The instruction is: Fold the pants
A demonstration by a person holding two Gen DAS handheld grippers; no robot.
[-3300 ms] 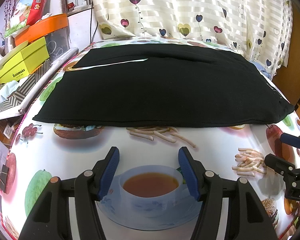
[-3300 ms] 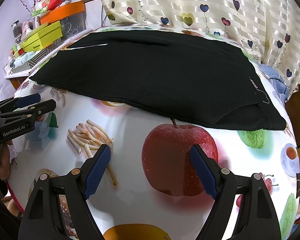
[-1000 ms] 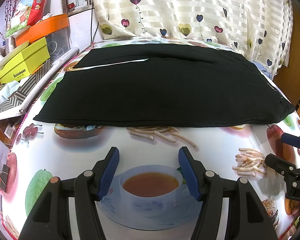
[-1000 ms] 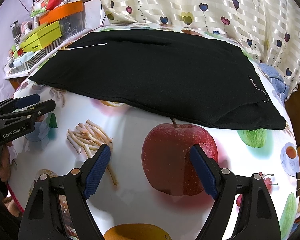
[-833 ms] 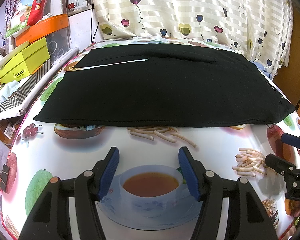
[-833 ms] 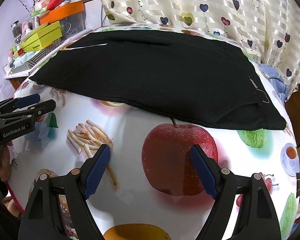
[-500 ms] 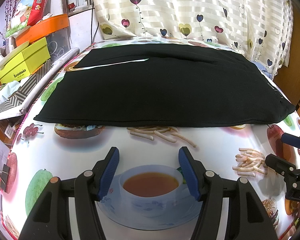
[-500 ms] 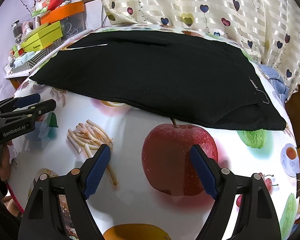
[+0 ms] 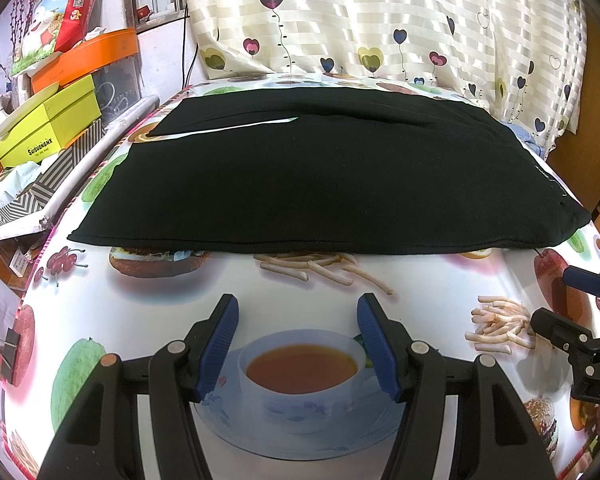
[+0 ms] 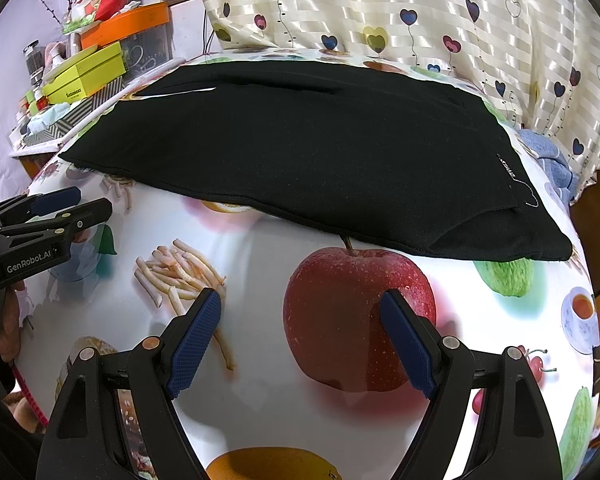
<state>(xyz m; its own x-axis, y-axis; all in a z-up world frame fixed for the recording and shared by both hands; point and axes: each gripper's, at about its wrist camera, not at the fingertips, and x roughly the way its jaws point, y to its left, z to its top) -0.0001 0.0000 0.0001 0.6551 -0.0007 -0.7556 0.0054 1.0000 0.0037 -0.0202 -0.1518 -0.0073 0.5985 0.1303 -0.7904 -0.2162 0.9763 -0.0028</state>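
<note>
Black pants (image 9: 320, 176) lie flat across the far half of the table, folded lengthwise, with the waist end at the right; they also show in the right wrist view (image 10: 300, 152). My left gripper (image 9: 298, 308) is open and empty, held over the tablecloth a short way in front of the pants' near edge. My right gripper (image 10: 300, 304) is open and empty over the printed red apple, just short of the pants' near right edge. Each gripper also shows at the side of the other's view.
The table wears a white cloth printed with food pictures (image 9: 148, 300). Yellow and orange boxes (image 9: 52, 128) are stacked at the left. A heart-patterned curtain (image 9: 380, 20) hangs behind. Blue cloth (image 10: 552, 156) lies at the far right. A binder clip (image 9: 4, 350) holds the cloth's left edge.
</note>
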